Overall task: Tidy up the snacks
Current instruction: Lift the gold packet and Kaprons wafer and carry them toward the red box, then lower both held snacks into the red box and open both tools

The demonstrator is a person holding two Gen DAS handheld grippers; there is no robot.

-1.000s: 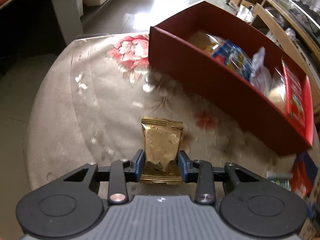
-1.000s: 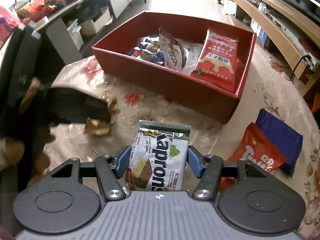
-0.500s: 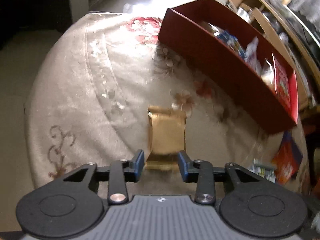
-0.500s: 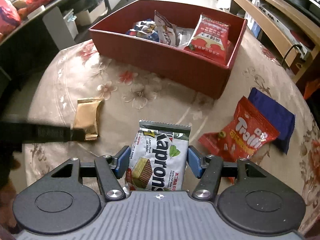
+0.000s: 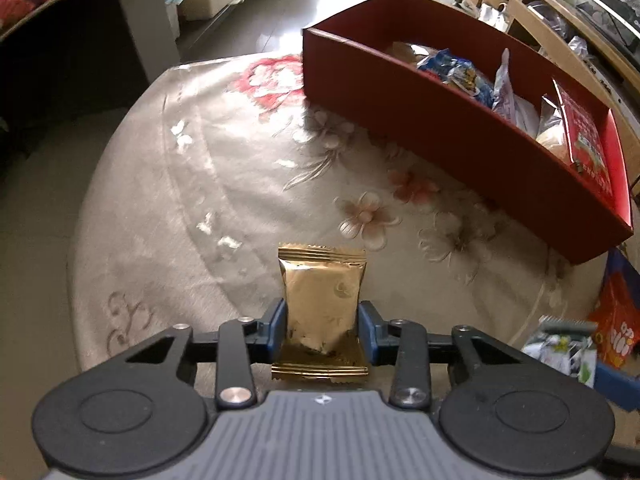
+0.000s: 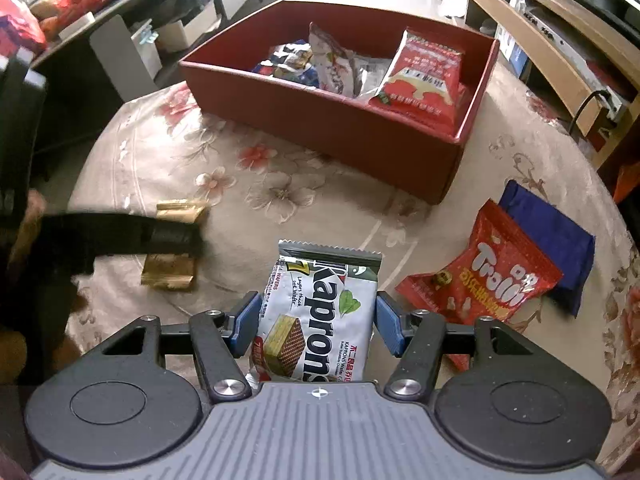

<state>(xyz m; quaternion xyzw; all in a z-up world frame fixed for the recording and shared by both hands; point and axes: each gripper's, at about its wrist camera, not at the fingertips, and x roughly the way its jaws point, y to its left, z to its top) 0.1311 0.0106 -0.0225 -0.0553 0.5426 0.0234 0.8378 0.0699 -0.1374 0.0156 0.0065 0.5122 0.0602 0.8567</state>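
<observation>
Left wrist view: my left tool is clamped on a small gold foil snack packet, blue pads pinching its lower half, crimped top end pointing forward.
Right wrist view: my right tool grips a white-and-green Kaprons wafer packet across its width.
Destination: open red cardboard box at the far side of the floral-cloth tabletop, already holding several packets, with free floor at its near-left corner.
Loose stock: red Trolli gummy bag overlapping a dark blue pouch, both lying right of the box.
Step in hand, my judgement: carry both held packets into the box.
Handling advice: I would lift each packet above the near wall before going forward, so the floppy ends do not catch the rim.
Placement: I would let go low over the bare patch, one tool at a time, keeping the two apart.
</observation>
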